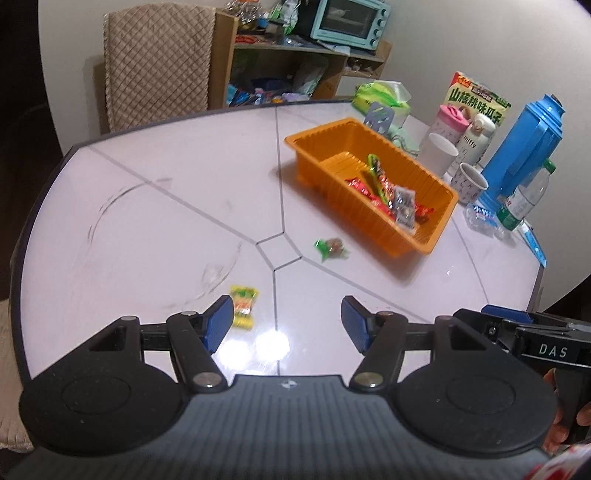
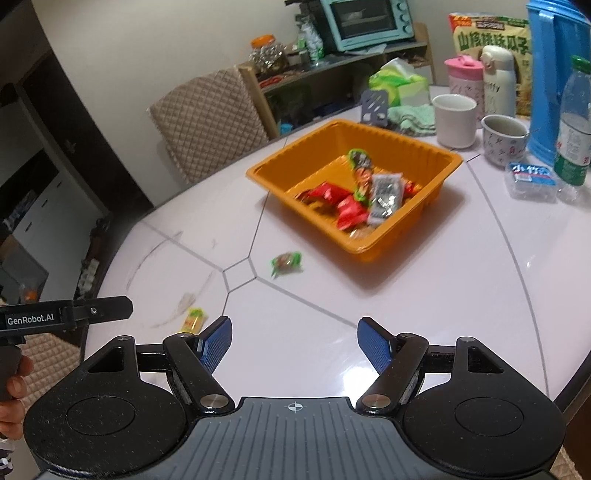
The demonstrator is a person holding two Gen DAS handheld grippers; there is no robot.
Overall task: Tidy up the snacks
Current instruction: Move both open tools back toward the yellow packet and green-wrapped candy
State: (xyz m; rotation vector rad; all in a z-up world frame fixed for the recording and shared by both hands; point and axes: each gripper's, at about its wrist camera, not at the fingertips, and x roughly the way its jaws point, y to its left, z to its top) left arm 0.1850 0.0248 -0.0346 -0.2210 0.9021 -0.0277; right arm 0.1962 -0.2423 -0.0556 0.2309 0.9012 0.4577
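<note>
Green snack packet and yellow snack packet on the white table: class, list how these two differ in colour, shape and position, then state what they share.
1. The green snack packet has a green wrapper; the yellow snack packet has a yellow one.
2. The green one looks squat and crumpled; the yellow one is longer and narrower.
3. The green one lies close to the orange plastic tray; the yellow one lies far from it, nearer the left gripper.
Both lie loose on the white table, outside the tray.

A home dining room, probably: a table point(image 1: 147, 206), padded chair point(image 1: 159, 62), toaster oven point(image 1: 351, 22), thermos point(image 1: 524, 147) and cups point(image 1: 439, 153).
</note>
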